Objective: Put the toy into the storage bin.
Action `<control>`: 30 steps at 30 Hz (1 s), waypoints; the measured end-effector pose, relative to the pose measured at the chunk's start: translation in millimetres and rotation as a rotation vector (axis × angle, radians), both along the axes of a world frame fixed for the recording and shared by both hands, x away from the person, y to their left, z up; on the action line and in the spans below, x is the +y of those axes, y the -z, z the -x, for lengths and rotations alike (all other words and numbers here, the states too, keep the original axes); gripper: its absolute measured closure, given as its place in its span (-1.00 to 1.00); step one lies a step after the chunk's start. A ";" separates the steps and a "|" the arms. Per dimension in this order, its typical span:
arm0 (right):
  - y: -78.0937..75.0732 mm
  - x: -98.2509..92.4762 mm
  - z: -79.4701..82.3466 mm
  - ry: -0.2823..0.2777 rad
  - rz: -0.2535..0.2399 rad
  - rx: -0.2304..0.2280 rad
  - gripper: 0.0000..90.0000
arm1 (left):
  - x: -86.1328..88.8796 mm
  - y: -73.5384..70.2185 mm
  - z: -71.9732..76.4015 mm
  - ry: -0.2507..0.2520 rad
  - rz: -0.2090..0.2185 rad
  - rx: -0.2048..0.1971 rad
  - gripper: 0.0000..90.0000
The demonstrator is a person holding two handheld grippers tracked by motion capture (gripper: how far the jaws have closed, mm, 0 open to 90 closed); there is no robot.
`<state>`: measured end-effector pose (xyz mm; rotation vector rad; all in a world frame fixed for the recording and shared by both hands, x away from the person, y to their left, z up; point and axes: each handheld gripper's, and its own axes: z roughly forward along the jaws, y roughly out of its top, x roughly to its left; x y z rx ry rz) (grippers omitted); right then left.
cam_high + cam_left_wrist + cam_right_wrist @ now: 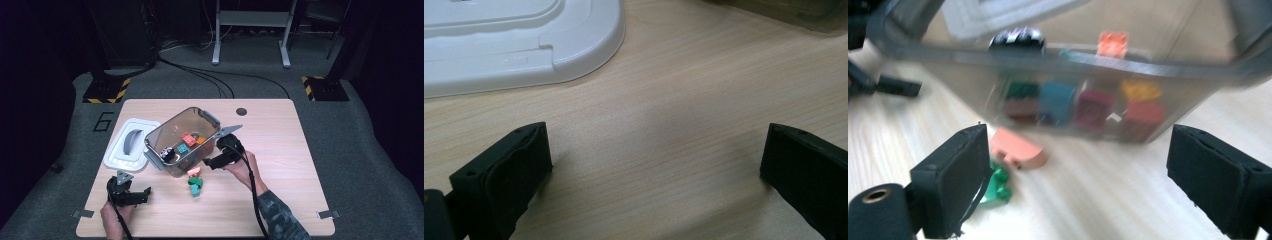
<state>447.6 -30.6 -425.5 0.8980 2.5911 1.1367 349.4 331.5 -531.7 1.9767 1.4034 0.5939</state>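
High view is showing the loose toy bricks (195, 181) lying on the table (280, 200) just in front of the clear tub (182, 140), a salmon one nearest the tub wall and green ones beside it. In the right gripper view the salmon brick (1018, 152) and a green brick (995, 187) are sitting close by the near finger. These bricks are looking like small, hard, light plastic, likely slick on flat faces, so pinching across two opposite flat sides should be holding best. The right gripper (220, 159) is hovering beside the tub, its fingers standing wide apart with nothing between them. More bricks are resting inside the tub. The left gripper (129, 194) is lying low near the white lid (125, 150), fingers spread and empty.
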 end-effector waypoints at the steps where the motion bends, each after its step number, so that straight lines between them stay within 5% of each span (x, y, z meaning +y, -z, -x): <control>1: 4.7 0.9 3.0 -0.002 -0.001 0.005 -0.78 | 0.0 0.0 0.0 0.000 0.000 0.000 -1.00; 9: 35.0 11.8 20.4 -0.052 -0.004 0.023 -0.39 | 0.0 0.0 0.0 0.000 0.000 0.000 -1.00; 11: 43.7 19.9 25.7 -0.081 -0.007 0.041 -0.15 | 0.0 0.0 0.0 0.000 -0.001 0.000 -1.00; 18: 53.6 36.9 29.7 -0.145 0.020 0.060 0.18 | 0.0 0.0 0.0 0.000 0.000 0.000 -1.00; 30: 61.2 41.4 27.4 -0.160 0.052 0.106 0.56 | 0.2 -0.5 0.1 0.002 -0.004 0.006 -1.00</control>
